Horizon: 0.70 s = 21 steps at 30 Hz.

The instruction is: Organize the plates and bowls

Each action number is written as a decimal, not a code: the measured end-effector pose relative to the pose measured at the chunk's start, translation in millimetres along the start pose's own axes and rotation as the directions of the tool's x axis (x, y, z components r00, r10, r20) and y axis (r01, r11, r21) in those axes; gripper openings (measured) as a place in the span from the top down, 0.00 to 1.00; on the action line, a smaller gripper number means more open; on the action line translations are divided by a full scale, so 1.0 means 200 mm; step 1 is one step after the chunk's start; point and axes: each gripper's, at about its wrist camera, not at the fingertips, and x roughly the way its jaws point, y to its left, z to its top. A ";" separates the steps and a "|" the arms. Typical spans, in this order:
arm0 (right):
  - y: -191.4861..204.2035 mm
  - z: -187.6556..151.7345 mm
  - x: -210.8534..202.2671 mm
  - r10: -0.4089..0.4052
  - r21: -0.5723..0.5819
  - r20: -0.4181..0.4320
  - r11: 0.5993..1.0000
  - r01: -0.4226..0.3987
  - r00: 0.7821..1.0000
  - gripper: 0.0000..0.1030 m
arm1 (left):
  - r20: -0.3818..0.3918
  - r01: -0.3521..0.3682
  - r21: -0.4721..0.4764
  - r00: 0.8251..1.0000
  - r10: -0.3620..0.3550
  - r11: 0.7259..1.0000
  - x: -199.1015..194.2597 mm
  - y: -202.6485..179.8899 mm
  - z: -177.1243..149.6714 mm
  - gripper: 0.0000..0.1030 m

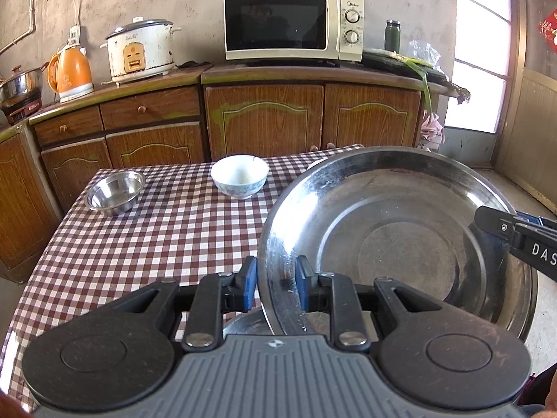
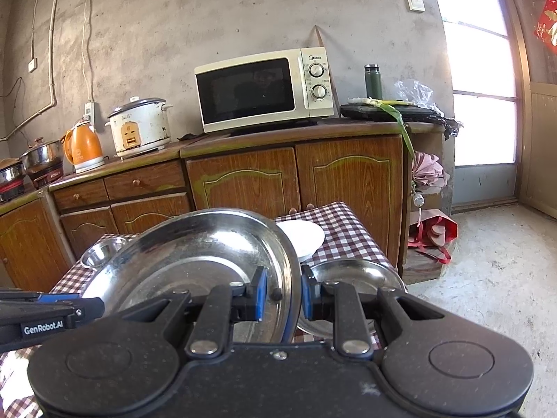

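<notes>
steel bowl far-left on tabletop | white bowl to its right | big plate nearest, right side | microwave behind

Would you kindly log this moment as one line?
left gripper: shut on steel plate | right gripper: shut on steel plate | plate: tilted above table

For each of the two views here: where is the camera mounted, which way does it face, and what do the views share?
Left wrist: on the left hand-held gripper, facing the cabinets; pads clamp the big steel plate's left rim; right hand-held gripper enters at right.
Right wrist: on the right hand-held gripper, same facing; pads clamp that plate's right rim; left gripper enters at left.
Shared: plate, steel bowl, microwave, checked table.
</notes>
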 end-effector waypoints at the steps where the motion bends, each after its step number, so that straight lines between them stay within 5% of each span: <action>1: 0.00 -0.01 0.00 0.000 -0.001 -0.001 1.000 0.000 1.000 0.74 | -0.002 0.000 0.000 1.000 0.000 1.000 0.00 0.00 -0.01 0.76; 21: 0.05 -0.10 0.00 0.007 -0.008 -0.028 1.000 -0.007 1.000 0.74 | -0.038 -0.017 -0.005 0.999 0.017 1.000 0.04 0.03 -0.07 0.76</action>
